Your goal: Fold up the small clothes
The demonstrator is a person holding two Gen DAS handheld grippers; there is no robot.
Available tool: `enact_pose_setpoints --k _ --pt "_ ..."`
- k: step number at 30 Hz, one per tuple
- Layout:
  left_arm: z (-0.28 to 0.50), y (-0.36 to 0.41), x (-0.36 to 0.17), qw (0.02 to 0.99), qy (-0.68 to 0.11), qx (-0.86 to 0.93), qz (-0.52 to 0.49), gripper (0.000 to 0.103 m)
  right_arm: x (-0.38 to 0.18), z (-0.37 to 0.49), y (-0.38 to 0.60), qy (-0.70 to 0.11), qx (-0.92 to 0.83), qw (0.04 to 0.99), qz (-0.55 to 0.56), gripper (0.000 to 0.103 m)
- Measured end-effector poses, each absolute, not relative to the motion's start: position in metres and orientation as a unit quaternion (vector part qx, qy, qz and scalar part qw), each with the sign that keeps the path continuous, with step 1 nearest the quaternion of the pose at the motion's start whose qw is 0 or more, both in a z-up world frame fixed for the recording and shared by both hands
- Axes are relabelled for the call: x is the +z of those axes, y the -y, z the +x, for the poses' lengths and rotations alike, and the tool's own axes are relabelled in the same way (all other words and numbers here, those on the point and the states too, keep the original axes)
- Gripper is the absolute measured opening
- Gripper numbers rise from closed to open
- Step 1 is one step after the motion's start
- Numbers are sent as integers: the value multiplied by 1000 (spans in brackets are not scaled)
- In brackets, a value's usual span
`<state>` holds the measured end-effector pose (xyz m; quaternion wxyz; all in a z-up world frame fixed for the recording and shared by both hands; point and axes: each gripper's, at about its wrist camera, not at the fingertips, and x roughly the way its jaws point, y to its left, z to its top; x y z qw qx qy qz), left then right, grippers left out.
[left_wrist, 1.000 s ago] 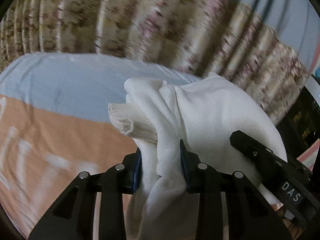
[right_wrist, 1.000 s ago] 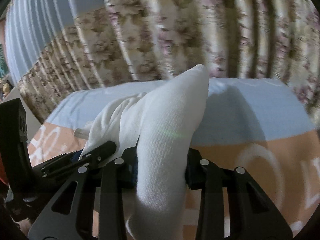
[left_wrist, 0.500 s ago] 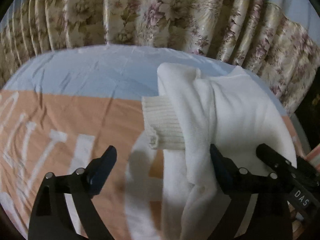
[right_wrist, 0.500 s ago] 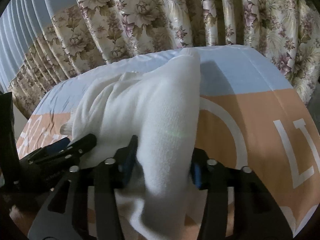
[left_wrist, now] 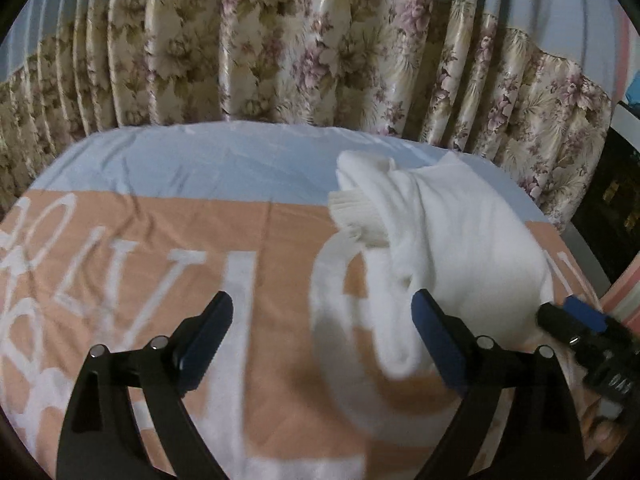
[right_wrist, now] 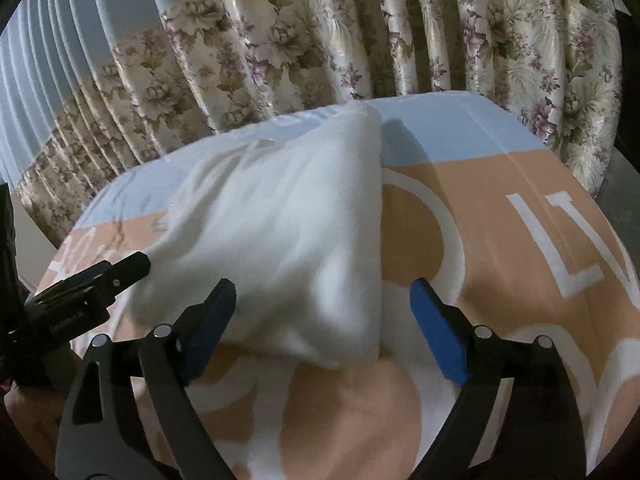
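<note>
Both grippers let go — white garment (right_wrist: 280, 220) dropped onto bedsheet (left_wrist: 200, 240).

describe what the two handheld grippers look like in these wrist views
Both match: the left gripper and right gripper have glossy black plastic linkage arms with triangular cut-outs and round silver pivot pins, ending in flat blue pads on the jaws. White lettering on the right one's black body, seen from the left view, is too blurred to read.

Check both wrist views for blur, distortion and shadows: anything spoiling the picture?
Left wrist: dim, fisheye-bent, white garment and bedsheet lettering motion-smeared. Right wrist: sharper curtain, soft garment edges, hard shadow right of the garment.
</note>
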<state>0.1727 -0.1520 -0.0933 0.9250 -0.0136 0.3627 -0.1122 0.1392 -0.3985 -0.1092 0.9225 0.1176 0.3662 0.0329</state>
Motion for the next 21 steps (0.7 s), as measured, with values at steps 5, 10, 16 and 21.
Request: enact_pose_setpoints --k 5,10,16,21 --pt "151 118 -101 927 -371 -51 11 91 -93 103 379 -354 19 931 90 96" --pt "116 73 -95 931 -365 -14 -2 91 -79 66 350 -342 0 938 62 99" --pt "75 33 -80 937 -350 8 -17 91 -65 32 309 -332 -32 942 30 100" --pt "61 18 -73 937 -348 22 2 91 -57 21 284 -342 -47 938 25 100"
